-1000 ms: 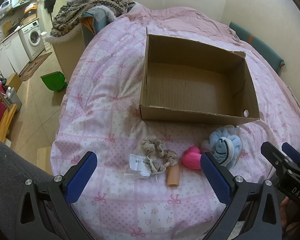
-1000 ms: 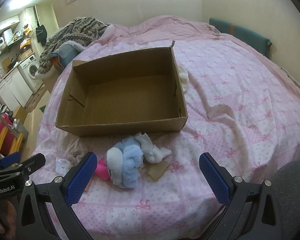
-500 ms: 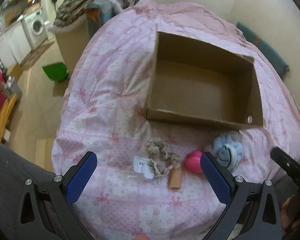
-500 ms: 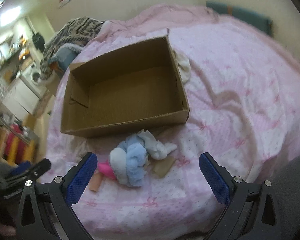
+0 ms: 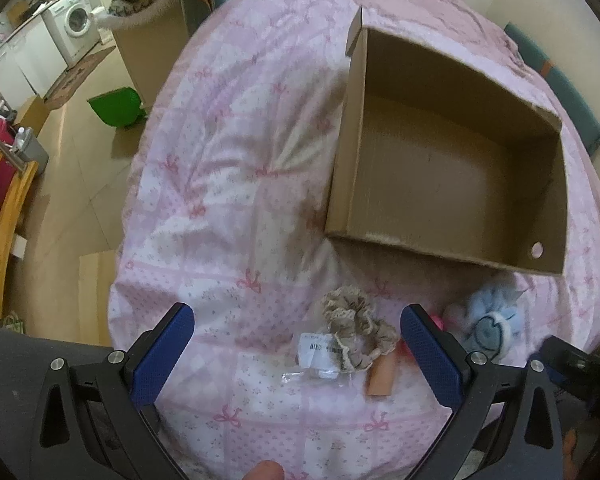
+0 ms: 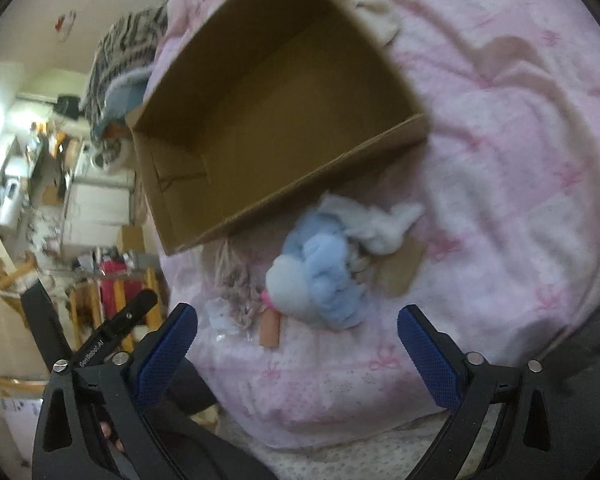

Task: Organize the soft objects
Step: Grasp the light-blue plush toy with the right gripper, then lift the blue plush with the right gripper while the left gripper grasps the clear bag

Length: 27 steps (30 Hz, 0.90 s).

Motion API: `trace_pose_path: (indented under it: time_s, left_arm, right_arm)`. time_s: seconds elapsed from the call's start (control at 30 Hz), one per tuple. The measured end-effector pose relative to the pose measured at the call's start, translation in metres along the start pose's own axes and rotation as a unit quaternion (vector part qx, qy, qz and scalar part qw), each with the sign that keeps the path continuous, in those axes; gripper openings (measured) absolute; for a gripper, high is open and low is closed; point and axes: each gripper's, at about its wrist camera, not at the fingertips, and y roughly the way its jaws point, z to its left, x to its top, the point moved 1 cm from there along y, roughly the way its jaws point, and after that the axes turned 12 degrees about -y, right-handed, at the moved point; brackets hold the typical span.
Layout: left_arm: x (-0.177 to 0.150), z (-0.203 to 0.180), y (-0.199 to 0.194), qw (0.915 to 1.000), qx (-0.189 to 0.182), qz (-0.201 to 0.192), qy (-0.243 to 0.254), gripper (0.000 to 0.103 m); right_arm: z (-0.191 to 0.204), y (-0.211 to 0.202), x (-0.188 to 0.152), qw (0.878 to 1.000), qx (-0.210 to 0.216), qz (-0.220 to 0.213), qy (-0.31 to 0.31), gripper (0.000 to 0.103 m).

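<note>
An open, empty cardboard box [image 5: 452, 168] sits on the pink bedspread [image 5: 220, 200]; it also shows in the right wrist view [image 6: 268, 92]. In front of it lie a beige lace scrunchie [image 5: 352, 320] on a clear packet, a tan tube [image 5: 380, 376], a pink item [image 5: 438, 322] and a light blue plush [image 5: 492, 324]. The right wrist view shows the blue plush [image 6: 320, 280], a white cloth [image 6: 380, 224] and a tan card [image 6: 404, 268]. My left gripper [image 5: 296, 356] is open above the scrunchie. My right gripper [image 6: 296, 348] is open above the plush.
The bed edge drops to a tiled floor at the left, with a green dustpan [image 5: 118, 106], a washing machine [image 5: 74, 24] and a wooden chair [image 5: 4, 220]. A patterned blanket [image 6: 128, 40] is heaped beyond the box. A white cloth [image 6: 376, 8] lies behind the box.
Both grippers have tilted and shifted; the left view now looks more steeply down on the bed, and the right view has rolled sideways and come closer to the plush. The objects have not moved.
</note>
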Motion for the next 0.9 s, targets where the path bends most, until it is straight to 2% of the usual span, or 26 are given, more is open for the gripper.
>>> trace_pose_path:
  time_s: [0.07,0.23,0.27,0.33,0.47,0.57,0.63,0.73,0.8,0.83,0.9]
  left_arm:
    - [-0.001,0.001,0.006,1.0000,0.001,0.009,-0.004,0.103]
    - [-0.001,0.002,0.013,0.9999,0.008,0.013,-0.004,0.103]
    - [-0.001,0.002,0.014,0.9999,0.008,0.015,-0.004,0.103]
    - [-0.002,0.002,0.016,0.9998,0.010,0.019,-0.003,0.103]
    - [-0.002,0.003,0.020,0.9997,0.006,0.024,-0.009,0.103]
    - [-0.002,0.004,0.019,0.9997,0.008,0.021,-0.012,0.103]
    - [-0.002,0.005,0.018,0.9997,0.010,0.017,-0.016,0.103]
    - [-0.003,0.008,0.018,0.9996,0.013,0.017,-0.021,0.103]
    - [-0.003,0.010,0.019,0.9995,0.014,0.018,-0.024,0.103]
    - [-0.003,0.011,0.020,0.9994,0.013,0.019,-0.025,0.103]
    - [-0.004,0.012,0.022,0.9993,0.009,0.023,-0.028,0.101]
  right_arm:
    - [0.006,0.021,0.003,1.000,-0.015,0.025,-0.012,0.086]
    - [0.003,0.065,0.012,0.995,-0.072,0.062,-0.017,0.079]
    - [0.002,0.072,0.013,0.995,-0.076,0.068,-0.018,0.066]
    - [-0.002,0.082,0.014,0.994,-0.078,0.072,-0.013,0.051]
    - [0.001,0.079,0.012,0.995,-0.075,0.063,-0.033,0.037]
    - [0.003,0.064,0.008,0.997,-0.049,0.056,-0.035,0.034]
    - [0.006,0.047,0.005,0.998,-0.015,0.049,-0.039,0.034]
    - [0.017,0.013,0.007,0.997,0.038,0.015,-0.060,0.034]
    - [0.022,-0.010,0.010,0.994,0.071,-0.023,-0.074,0.034]
    - [0.024,-0.019,0.012,0.993,0.078,-0.040,-0.081,0.034]
    - [0.026,-0.034,0.014,0.991,0.061,-0.066,-0.099,0.034]
